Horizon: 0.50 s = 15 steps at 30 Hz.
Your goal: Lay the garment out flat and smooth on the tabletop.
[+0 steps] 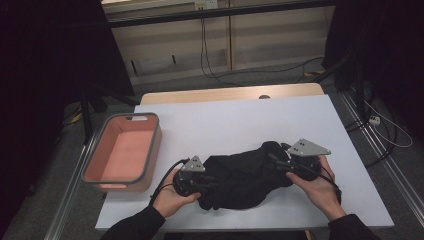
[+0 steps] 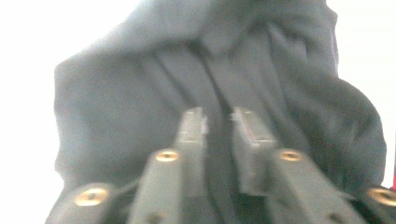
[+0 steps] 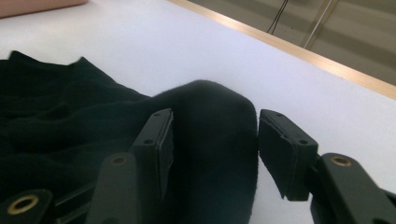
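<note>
A crumpled black cloth (image 1: 245,175) lies on the white table (image 1: 235,120) near its front edge. My left gripper (image 1: 206,183) is at the cloth's left end. In the left gripper view, the left gripper (image 2: 218,116) has its jaws close together, with a fold of the cloth (image 2: 140,93) pinched in the narrow gap. My right gripper (image 1: 278,161) is at the cloth's right end. In the right gripper view, the right gripper (image 3: 215,116) stands open, its jaws straddling a raised hump of the cloth (image 3: 210,154). The left pad touches the fabric.
A salmon-pink basket (image 1: 102,145) with a grey rim stands on the table's left edge. Bare white table (image 3: 187,42) lies beyond the cloth. A wooden strip (image 1: 230,93) runs along the far edge, and cables (image 1: 210,60) lie on the floor behind it.
</note>
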Each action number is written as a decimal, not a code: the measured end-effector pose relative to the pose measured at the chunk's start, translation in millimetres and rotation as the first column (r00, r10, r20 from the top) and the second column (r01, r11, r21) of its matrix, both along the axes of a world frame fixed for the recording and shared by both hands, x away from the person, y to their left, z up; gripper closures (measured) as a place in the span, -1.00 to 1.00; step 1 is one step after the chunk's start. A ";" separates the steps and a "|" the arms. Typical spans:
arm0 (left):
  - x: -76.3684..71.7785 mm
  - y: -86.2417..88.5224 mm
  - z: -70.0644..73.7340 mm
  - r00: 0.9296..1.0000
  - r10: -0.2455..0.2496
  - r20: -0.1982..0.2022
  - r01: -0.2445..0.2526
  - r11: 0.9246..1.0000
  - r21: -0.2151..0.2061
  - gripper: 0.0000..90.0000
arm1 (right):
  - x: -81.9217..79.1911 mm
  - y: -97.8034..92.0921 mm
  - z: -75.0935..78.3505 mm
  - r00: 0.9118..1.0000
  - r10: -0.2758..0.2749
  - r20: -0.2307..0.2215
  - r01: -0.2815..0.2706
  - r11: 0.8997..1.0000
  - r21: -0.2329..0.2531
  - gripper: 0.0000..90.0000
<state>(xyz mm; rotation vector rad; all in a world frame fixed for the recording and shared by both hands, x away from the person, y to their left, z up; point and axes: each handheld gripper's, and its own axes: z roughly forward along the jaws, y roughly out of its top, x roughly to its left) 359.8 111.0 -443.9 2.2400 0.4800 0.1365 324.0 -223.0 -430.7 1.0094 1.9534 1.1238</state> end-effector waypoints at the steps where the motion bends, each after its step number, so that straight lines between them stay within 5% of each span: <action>1: 0.1 -3.3 2.7 1.000 -0.003 0.012 0.003 1.000 -0.013 0.52 | -1.5 1.6 1.2 1.000 0.004 0.004 -0.004 1.000 0.002 0.04; 7: -6.0 -31.4 11.4 0.997 -0.056 0.055 0.059 0.997 -0.051 0.37 | -13.1 5.3 10.3 0.998 0.054 0.035 -0.055 0.998 0.009 0.46; 15: -6.4 -75.6 0.0 0.991 -0.085 0.107 0.083 0.996 0.025 0.16 | -30.4 5.1 7.1 0.997 0.082 0.013 -0.083 0.996 0.019 0.30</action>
